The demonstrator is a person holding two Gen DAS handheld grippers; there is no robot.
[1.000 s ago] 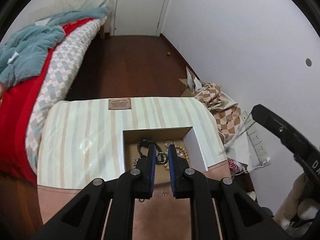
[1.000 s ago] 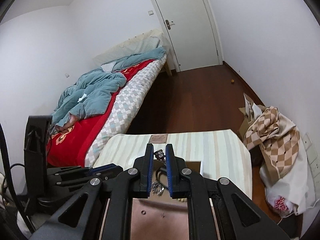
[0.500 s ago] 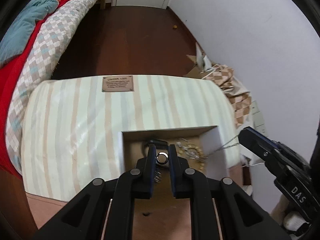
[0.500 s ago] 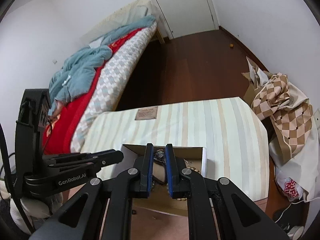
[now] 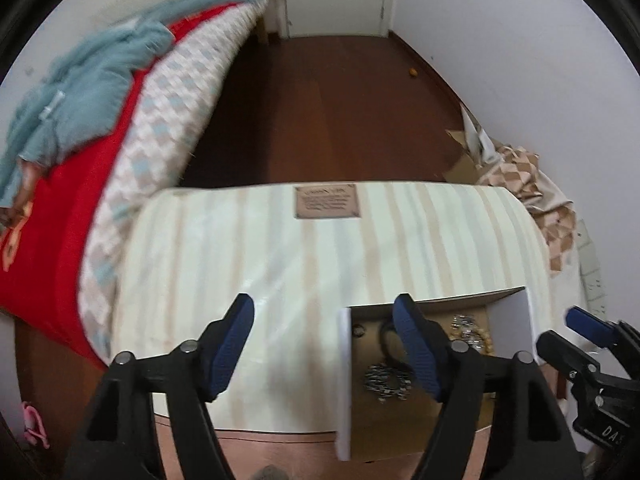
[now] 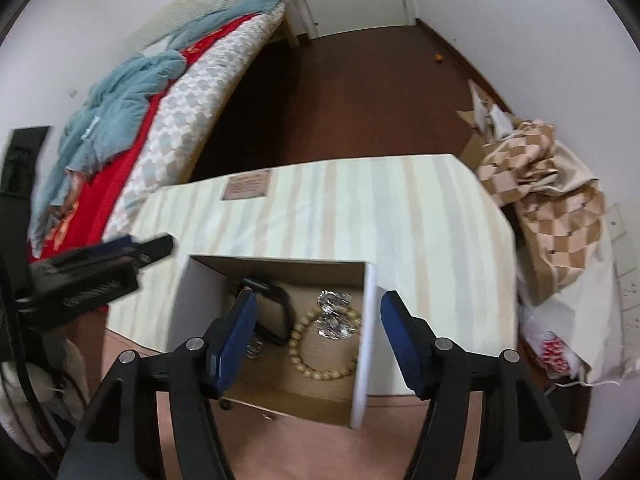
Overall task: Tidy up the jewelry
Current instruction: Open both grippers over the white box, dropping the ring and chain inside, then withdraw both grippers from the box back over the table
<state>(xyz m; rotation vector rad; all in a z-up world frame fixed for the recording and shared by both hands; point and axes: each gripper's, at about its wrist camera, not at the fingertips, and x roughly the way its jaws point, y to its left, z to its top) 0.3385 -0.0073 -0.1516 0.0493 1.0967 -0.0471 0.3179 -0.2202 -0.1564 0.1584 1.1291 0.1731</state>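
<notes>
An open cardboard box with white walls (image 6: 365, 344) sits on the striped table; it also shows in the left wrist view (image 5: 343, 376). Inside lie a beige bead bracelet (image 6: 320, 364), a silver chain cluster (image 6: 336, 316), a black band (image 6: 276, 312) and a small silver piece (image 5: 387, 383). My left gripper (image 5: 325, 344) is open and empty above the table, left of the box. My right gripper (image 6: 316, 336) is open and empty above the box. The right gripper's tip shows in the left view (image 5: 588, 328).
The striped tablecloth (image 5: 280, 264) bears a brown label patch (image 5: 326, 201). A bed with a red cover and teal blanket (image 5: 80, 92) stands at left. Checkered cloth and bags (image 6: 548, 196) are piled at right by the wall. Dark wood floor lies beyond.
Both grippers have opened; they were shut on small jewelry pieces, which now lie in the box. The left gripper has shifted left of the box.
</notes>
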